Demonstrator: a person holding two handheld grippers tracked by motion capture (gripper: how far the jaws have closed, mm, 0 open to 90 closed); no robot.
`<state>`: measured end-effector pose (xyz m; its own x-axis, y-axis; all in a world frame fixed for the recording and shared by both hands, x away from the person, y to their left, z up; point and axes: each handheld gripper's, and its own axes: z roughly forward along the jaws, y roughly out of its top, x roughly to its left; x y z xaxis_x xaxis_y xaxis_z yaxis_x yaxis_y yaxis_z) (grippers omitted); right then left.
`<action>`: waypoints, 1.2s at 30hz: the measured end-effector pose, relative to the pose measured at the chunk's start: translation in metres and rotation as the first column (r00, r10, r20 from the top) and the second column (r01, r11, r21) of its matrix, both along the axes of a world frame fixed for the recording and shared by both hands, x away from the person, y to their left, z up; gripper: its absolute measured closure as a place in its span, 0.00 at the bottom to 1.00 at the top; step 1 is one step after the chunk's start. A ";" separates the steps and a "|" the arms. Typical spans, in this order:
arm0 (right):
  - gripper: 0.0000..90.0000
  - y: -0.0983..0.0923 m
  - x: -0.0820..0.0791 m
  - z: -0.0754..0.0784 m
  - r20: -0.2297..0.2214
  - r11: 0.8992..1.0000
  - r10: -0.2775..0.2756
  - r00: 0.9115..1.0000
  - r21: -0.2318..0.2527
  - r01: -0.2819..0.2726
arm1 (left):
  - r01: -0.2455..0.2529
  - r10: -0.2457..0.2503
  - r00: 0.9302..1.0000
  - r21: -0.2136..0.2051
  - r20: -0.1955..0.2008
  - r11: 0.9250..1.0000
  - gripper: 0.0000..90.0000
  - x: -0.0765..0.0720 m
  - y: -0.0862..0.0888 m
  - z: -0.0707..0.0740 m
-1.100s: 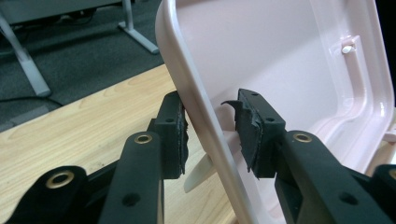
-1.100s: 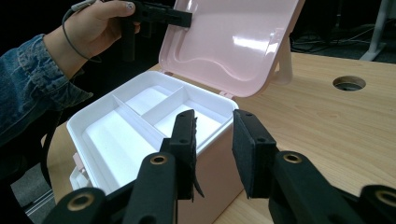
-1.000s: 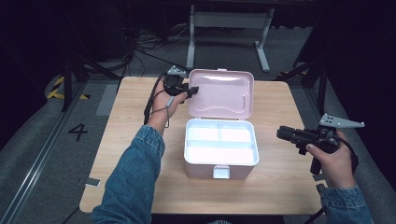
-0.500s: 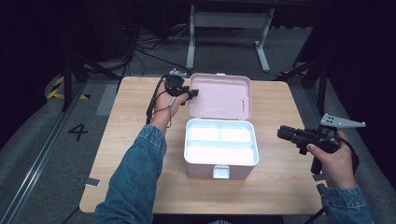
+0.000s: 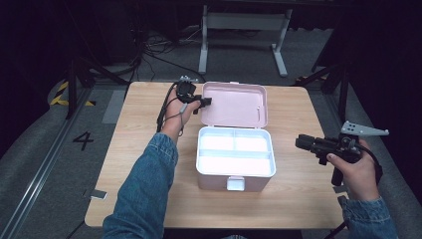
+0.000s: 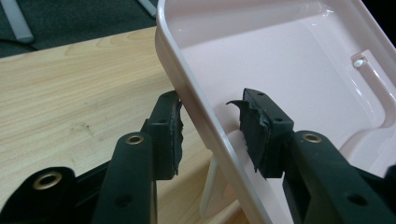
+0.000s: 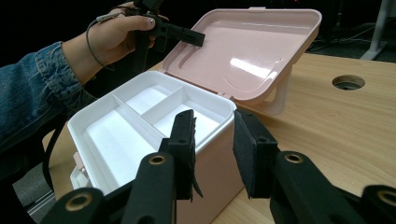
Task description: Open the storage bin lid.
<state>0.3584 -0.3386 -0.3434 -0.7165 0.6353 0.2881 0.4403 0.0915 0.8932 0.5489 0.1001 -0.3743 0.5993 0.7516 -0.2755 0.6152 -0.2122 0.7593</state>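
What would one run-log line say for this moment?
left gripper: jaws astride lid rim, gap on both sides | right gripper: open, beside pink storage box | white tray: empty

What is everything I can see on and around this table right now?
storage box: one, pink, middle of the table, open.
lid: one, pink, tilted back behind the box; its rim sits between the left gripper's jaws.
inner tray: one, white, three compartments, nothing in them.
table: one, light wood, with a round cable hole.
desk frame: one, grey, on the floor behind.
left gripper: one, black, at the lid's left edge, jaws not pressing.
right gripper: one, black, right of the box, open.
sleeves: two, blue denim.
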 end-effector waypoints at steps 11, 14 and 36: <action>0.78 -0.002 0.000 0.000 -0.001 1.000 -0.006 1.000 0.005 0.006 | 0.007 -0.008 1.000 0.106 0.002 0.994 0.61 0.001 -0.005 -0.008; 0.78 -0.002 0.000 0.000 -0.002 1.000 -0.006 1.000 0.005 0.006 | 0.016 -0.014 1.000 0.129 -0.011 0.992 0.61 0.001 -0.006 -0.011; 0.75 -0.004 0.003 0.002 -0.002 1.000 -0.013 1.000 0.007 0.013 | 0.135 -0.150 0.971 0.094 0.184 0.986 0.47 -0.058 0.011 0.051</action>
<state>0.3619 -0.3429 -0.3417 -0.7080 0.6422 0.2939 0.4428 0.0796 0.8931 0.4912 0.1114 -0.3237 0.7371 0.6699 -0.0888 0.4207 -0.3521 0.8361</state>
